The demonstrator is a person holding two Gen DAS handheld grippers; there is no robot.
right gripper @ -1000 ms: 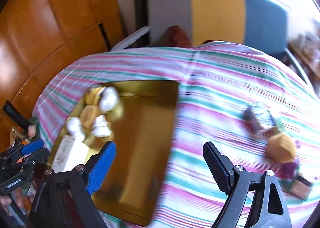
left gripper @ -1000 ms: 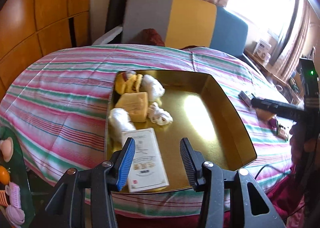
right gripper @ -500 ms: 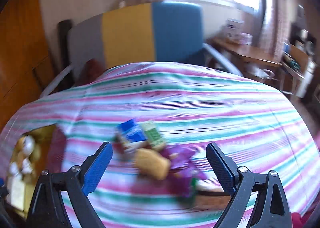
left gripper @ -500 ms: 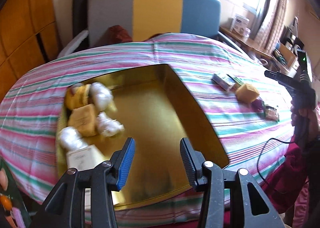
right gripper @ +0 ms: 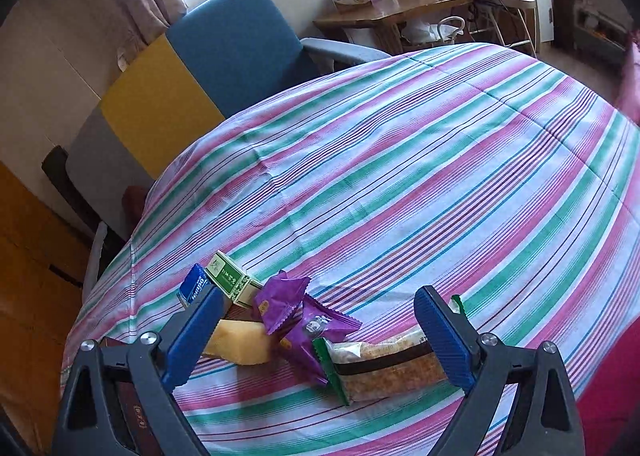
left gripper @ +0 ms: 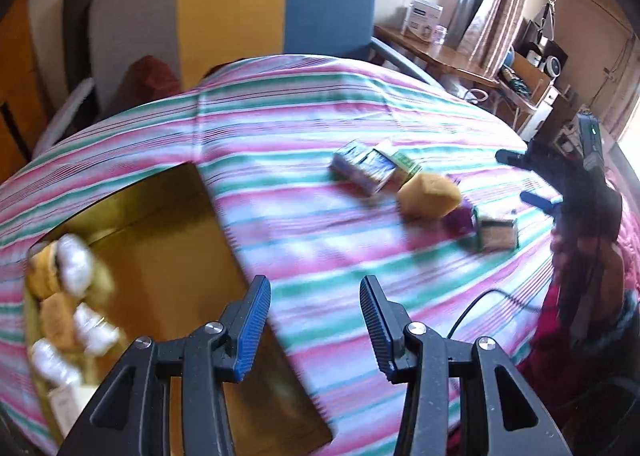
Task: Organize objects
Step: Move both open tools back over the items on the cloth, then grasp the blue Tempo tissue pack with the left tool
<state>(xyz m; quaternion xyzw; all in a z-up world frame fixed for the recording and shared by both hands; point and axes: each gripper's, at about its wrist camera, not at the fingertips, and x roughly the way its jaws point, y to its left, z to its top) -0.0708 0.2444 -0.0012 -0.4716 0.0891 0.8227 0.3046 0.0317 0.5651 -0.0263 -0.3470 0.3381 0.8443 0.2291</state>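
Note:
A gold tray (left gripper: 168, 216) lies on the striped tablecloth at the left and holds yellow and white snacks (left gripper: 68, 272). A cluster of loose snacks lies to its right: a blue box (right gripper: 194, 288), a green box (right gripper: 228, 278), a yellow sponge-like block (right gripper: 240, 342), purple packets (right gripper: 298, 312) and a clear-wrapped bar (right gripper: 384, 364). My right gripper (right gripper: 320, 336) is open just above this cluster, with the purple packets and the bar between its fingers. My left gripper (left gripper: 314, 324) is open and empty over the tray's right edge.
A grey, yellow and blue chair (left gripper: 240, 12) stands behind the table. A wooden side table (right gripper: 392, 10) with boxes stands at the far right by the window. A wooden cabinet (right gripper: 28, 256) is at the left. The right gripper also shows in the left wrist view (left gripper: 560, 180).
Both views have swung right, away from the tray toward the snack cluster. My right gripper has come close over the loose snacks. Both grippers stay open.

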